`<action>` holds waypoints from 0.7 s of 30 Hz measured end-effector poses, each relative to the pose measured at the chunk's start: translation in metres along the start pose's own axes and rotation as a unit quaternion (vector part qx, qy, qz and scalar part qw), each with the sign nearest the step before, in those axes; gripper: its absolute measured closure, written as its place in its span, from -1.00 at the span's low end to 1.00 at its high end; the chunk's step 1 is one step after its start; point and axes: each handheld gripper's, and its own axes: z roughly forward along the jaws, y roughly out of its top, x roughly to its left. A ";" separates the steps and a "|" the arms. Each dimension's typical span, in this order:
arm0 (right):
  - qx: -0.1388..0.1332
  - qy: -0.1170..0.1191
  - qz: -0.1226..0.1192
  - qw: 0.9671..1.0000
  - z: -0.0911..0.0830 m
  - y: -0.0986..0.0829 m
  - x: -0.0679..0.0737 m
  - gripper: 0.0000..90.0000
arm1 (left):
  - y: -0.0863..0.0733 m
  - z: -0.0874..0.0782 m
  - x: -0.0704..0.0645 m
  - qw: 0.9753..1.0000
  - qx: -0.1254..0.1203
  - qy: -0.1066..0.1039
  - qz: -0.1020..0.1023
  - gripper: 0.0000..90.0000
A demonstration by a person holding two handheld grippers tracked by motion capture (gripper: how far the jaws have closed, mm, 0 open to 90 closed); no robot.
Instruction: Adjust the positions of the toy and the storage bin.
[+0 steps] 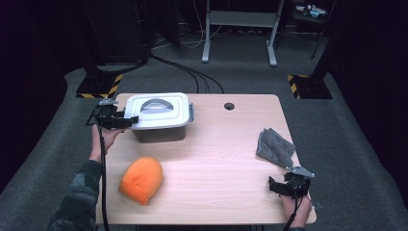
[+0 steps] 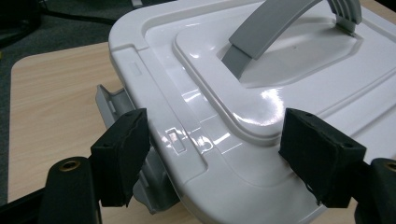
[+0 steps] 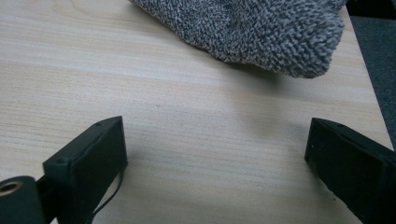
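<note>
While the left gripper [image 1: 126,120] stands at the left end of the box [image 1: 159,118], its jaws are wide open, one on each side of the lid's [image 2: 261,88] corner, and they grip nothing. The box sits at the back left of the table [image 1: 226,159], with its lid on. The grey latch [image 2: 116,107] lies just beside one jaw. I judge the step is to undo this latch, so the next move calls for closing on it and pulling outward. The right gripper [image 1: 281,186] rests open near the cloth [image 1: 275,147], holding nothing.
</note>
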 end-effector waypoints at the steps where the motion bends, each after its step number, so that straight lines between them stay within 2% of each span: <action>1: 0.001 -0.001 0.002 1.000 0.000 0.000 0.000 -0.89 | 0.000 0.000 0.001 1.000 0.000 -0.004 0.001 -0.47; 9: -0.001 -0.001 0.002 1.000 0.000 0.000 0.000 -0.89 | 0.000 -0.001 0.003 1.000 0.005 -0.015 0.008 -0.46; 13: -0.001 -0.001 0.003 1.000 0.000 0.000 0.000 -0.89 | 0.004 0.000 0.005 1.000 0.018 -0.023 0.005 -0.46; 21: -0.001 0.000 0.002 1.000 0.000 0.000 0.000 -0.89 | 0.008 0.005 0.002 0.999 0.024 -0.028 0.009 -0.46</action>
